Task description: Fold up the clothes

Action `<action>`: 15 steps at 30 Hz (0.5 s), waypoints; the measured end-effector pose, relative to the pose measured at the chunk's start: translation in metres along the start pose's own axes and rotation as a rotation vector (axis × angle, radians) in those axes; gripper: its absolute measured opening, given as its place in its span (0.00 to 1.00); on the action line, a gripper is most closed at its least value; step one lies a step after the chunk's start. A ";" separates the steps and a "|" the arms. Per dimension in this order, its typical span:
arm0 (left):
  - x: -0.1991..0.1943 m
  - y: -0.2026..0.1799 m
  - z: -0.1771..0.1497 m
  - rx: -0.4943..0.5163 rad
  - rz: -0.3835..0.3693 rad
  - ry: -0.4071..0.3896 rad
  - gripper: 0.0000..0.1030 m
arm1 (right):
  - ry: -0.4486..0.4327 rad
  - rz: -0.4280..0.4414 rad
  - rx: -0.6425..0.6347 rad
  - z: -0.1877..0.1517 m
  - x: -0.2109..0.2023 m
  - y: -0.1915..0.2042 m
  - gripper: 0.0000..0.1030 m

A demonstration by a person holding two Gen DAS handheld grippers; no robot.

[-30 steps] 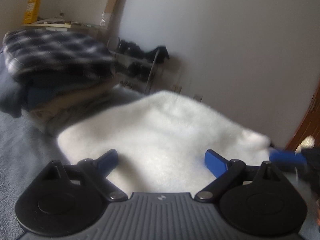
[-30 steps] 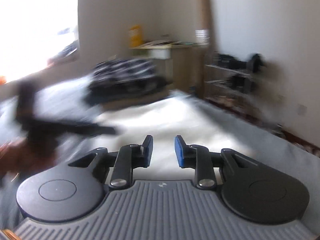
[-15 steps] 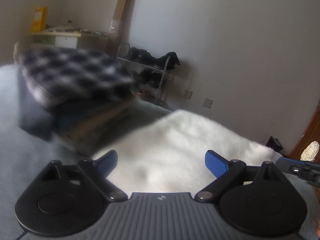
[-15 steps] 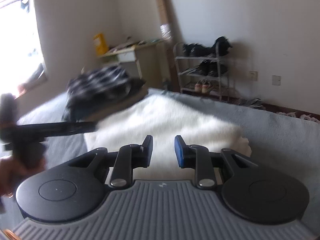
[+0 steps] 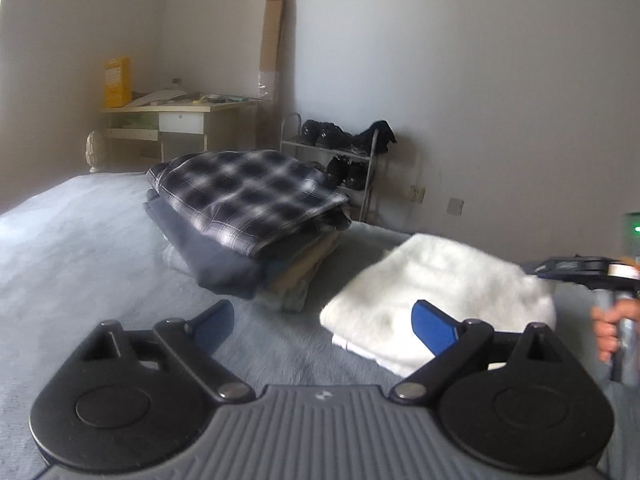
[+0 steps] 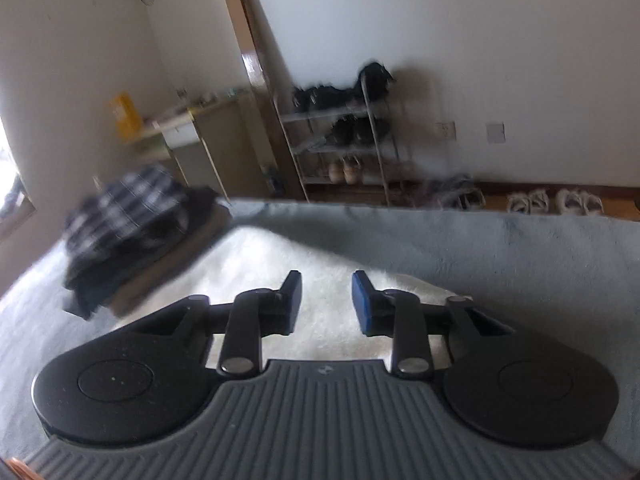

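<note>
A folded white fluffy garment (image 5: 444,296) lies on the grey-blue bed cover (image 5: 80,248), to the right of a stack of folded clothes (image 5: 248,216) topped by a black-and-white plaid shirt. My left gripper (image 5: 324,320) hangs open over the cover, in front of both, holding nothing. In the right wrist view the white garment (image 6: 280,260) lies under my right gripper (image 6: 326,298), whose jaws are opening with only air between them. The plaid stack (image 6: 128,224) sits at its left. In the left wrist view the right gripper shows at the far right edge, a hand on its handle.
Beyond the bed's far edge stand a metal shoe rack (image 6: 340,140) with dark shoes, a small desk (image 5: 180,120) with a yellow box, and a tall cardboard tube (image 5: 272,36) against the wall. Pale shoes (image 6: 552,200) line the floor at right.
The left gripper rose and drew back from the white garment, so the stack and the garment now lie farther ahead. The right gripper rolled, moved over the garment, and its jaws parted a little.
</note>
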State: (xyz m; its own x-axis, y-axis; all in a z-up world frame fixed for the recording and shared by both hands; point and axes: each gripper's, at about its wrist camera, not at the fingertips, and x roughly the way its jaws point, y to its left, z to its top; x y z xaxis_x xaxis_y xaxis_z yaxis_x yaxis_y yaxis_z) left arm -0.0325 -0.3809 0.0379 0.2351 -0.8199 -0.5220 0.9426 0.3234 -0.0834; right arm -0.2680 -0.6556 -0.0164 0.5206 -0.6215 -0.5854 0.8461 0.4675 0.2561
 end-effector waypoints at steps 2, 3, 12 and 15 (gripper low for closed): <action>-0.012 -0.006 0.002 0.077 -0.011 0.034 0.93 | 0.073 -0.031 0.027 -0.004 0.005 0.002 0.30; -0.019 -0.010 0.002 0.127 -0.012 0.051 0.94 | 0.051 -0.007 0.013 -0.008 -0.004 0.008 0.30; -0.098 -0.025 -0.015 0.202 -0.009 0.185 0.97 | 0.021 0.040 -0.308 -0.074 -0.040 0.080 0.31; -0.118 -0.024 -0.033 0.083 0.002 0.153 0.99 | 0.036 0.045 -0.181 -0.076 -0.068 0.087 0.32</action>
State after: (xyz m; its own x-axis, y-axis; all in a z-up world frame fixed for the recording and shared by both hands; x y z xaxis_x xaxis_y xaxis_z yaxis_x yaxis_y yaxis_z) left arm -0.0911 -0.2765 0.0737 0.2037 -0.7358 -0.6459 0.9602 0.2791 -0.0151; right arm -0.2382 -0.5247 -0.0127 0.5507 -0.5761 -0.6040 0.7857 0.6020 0.1421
